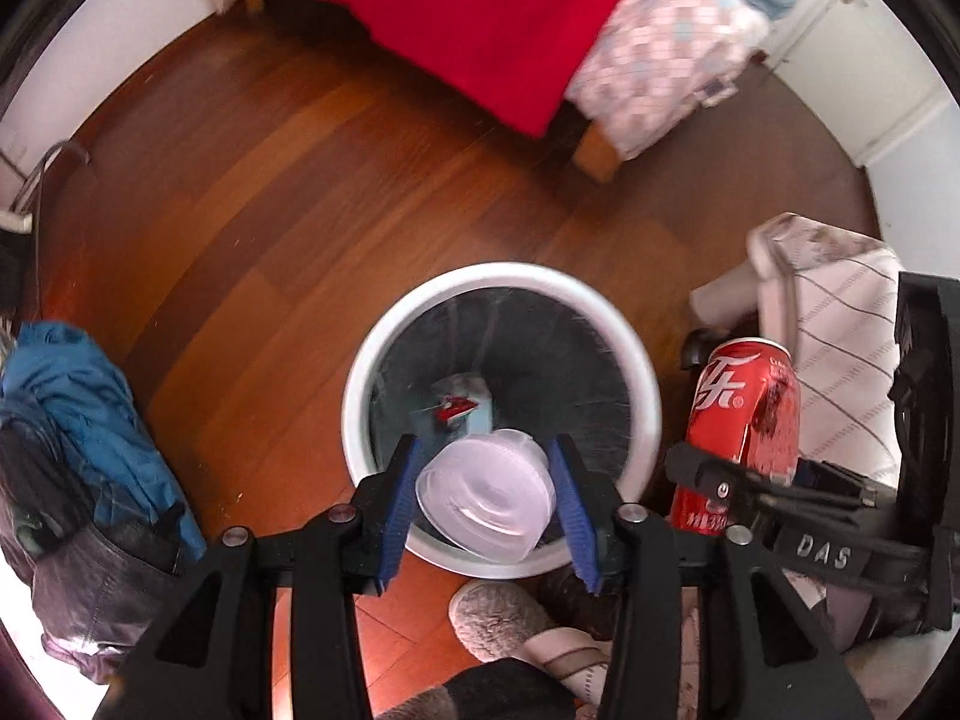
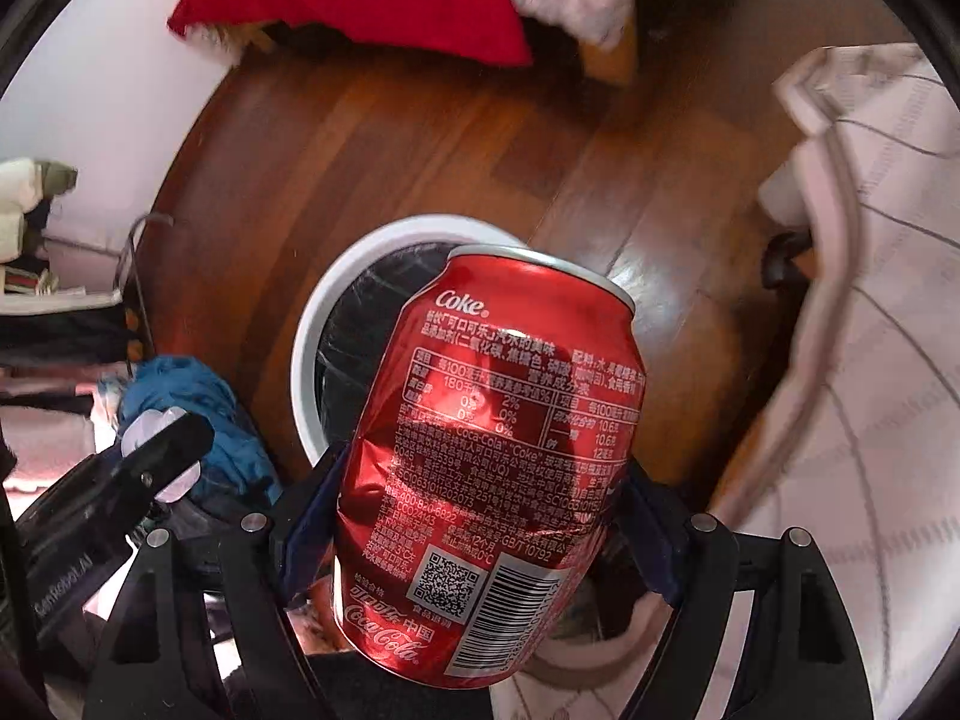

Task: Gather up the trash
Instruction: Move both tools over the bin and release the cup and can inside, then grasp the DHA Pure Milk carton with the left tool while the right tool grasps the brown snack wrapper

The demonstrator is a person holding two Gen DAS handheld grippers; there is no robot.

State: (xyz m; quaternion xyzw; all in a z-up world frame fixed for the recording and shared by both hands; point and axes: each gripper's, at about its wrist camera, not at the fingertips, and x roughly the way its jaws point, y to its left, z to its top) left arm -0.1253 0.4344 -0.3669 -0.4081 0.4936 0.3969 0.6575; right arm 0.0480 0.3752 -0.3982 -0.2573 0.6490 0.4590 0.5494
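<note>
**Red can and clear cup held over the white bin**

Red aluminium, dented at the waist, fills the right wrist view: the cola can (image 2: 489, 468) stands upright between the blue pads of the right gripper (image 2: 480, 534), whose jaws pinch it at its lower half. Behind it lies the white-rimmed trash bin (image 2: 312, 348), lined with a black bag; the can covers most of the bin's mouth from this angle.

The left gripper (image 1: 487, 501) points down over the same bin (image 1: 645, 420). A translucent plastic cup (image 1: 486, 495) sits tilted between its blue pads (image 1: 399, 498). The jaws are spread about the cup's width; whether the pads press on it cannot be told. A pale blue packet with a red mark (image 1: 462, 405) lies at the bottom of the bin.

Just right of the bin in the left view is the can (image 1: 741, 420) in the right gripper's fingers. Around the bin is a wood floor (image 1: 300, 192). A blue garment (image 1: 90, 414) is heaped to the left, a white quilted cloth (image 1: 840, 348) to the right, and a bed with a red blanket (image 1: 468, 18) stands well beyond. A grey slipper (image 1: 498, 618) is near the bin's closest edge.
</note>
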